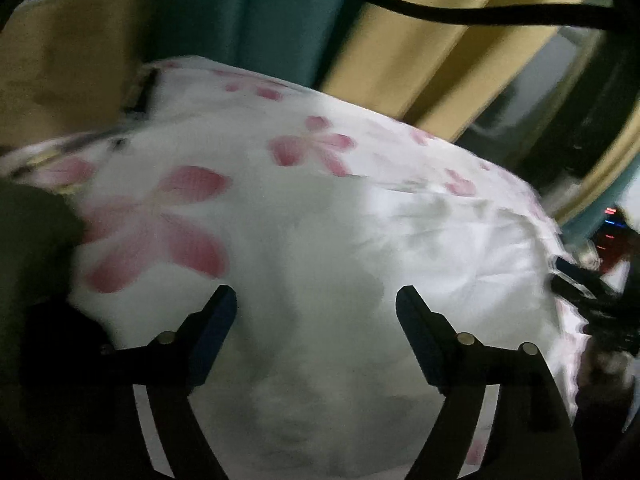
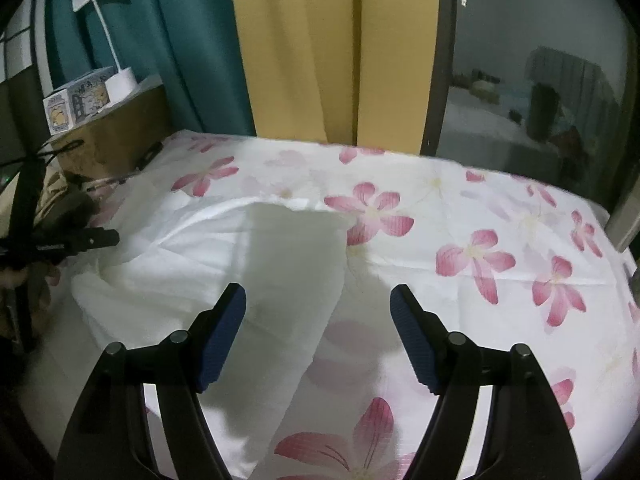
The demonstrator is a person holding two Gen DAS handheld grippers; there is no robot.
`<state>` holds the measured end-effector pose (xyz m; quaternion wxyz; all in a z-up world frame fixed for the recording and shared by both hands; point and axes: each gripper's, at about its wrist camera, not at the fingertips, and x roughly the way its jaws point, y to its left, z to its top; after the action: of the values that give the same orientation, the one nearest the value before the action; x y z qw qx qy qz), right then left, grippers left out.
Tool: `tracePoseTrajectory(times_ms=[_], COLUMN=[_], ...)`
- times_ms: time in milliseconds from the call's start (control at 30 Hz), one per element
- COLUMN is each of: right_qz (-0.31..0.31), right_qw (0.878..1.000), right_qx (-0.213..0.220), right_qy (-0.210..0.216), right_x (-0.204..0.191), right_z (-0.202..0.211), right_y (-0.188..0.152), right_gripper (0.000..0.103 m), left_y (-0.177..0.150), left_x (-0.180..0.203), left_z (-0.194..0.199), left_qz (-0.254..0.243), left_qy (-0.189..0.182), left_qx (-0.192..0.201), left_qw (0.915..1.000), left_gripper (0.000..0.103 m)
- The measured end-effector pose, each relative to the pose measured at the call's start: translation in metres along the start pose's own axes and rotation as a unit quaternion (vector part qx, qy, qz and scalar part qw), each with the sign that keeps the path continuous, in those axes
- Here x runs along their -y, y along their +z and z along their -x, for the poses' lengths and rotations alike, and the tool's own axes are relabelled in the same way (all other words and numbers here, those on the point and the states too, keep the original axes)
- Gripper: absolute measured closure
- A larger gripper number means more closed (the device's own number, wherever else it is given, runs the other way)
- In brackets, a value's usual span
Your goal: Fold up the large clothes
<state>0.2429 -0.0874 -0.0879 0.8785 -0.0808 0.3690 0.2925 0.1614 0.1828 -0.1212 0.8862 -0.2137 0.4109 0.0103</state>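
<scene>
Both spread, nothing between jaws: left hand-held gripper (image 1: 316, 300); right hand-held gripper (image 2: 318, 300); poised over white garment (image 2: 288, 248) on floral bedsheet (image 2: 500, 216), likely clear for regrasping.

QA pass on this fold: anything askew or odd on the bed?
The white garment lies rumpled, its top edge curled up off the floral sheet. Nothing spilled or torn that I can see.

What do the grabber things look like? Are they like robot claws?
A bit like claws! Each gripper, left and right, has two black pointed fingers with bumpy dark blue pads and round silver pins at the hinges. A thick black cable loops above the left one.
</scene>
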Motion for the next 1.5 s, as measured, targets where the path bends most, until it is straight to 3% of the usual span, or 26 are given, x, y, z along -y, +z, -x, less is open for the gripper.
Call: tracePoseTrajectory(times_ms=[267, 600, 967, 1100, 1267, 1500], right_qz=[-0.018, -0.05, -0.061, -0.065, -0.07, -0.078], right_qw=[1.0, 0.997, 0.995, 0.995, 0.994, 0.992], right_qx=[-0.014, -0.032, -0.043, -0.043, -0.04, -0.033], right_qy=[0.012, 0.038, 0.062, 0.066, 0.074, 0.09], right_x=[0.004, 0.007, -0.002, -0.003, -0.004, -0.009], right_z=[-0.028, -0.045, -0.052, -0.052, -0.053, -0.054], right_y=[-0.005, -0.014, -0.014, -0.014, -0.015, -0.015], right_gripper=[0.025, 0.026, 0.026, 0.026, 0.026, 0.026], left_y=[0.003, 0.004, 0.001, -0.003, -0.004, -0.009], left_x=[0.034, 0.056, 0.083, 0.091, 0.089, 0.093], left_z=[-0.022, -0.042, -0.047, -0.049, -0.05, -0.05], left_qz=[-0.03, -0.013, -0.073, -0.099, -0.1, -0.107], left_qy=[-0.04, -0.115, -0.075, -0.062, -0.076, -0.089], left_qx=[-0.02, -0.031, -0.057, -0.061, -0.061, -0.058], left_qw=[0.9985, 0.9928, 0.9928, 0.9913, 0.9902, 0.9885], left_gripper=[0.014, 0.013, 0.013, 0.033, 0.053, 0.067])
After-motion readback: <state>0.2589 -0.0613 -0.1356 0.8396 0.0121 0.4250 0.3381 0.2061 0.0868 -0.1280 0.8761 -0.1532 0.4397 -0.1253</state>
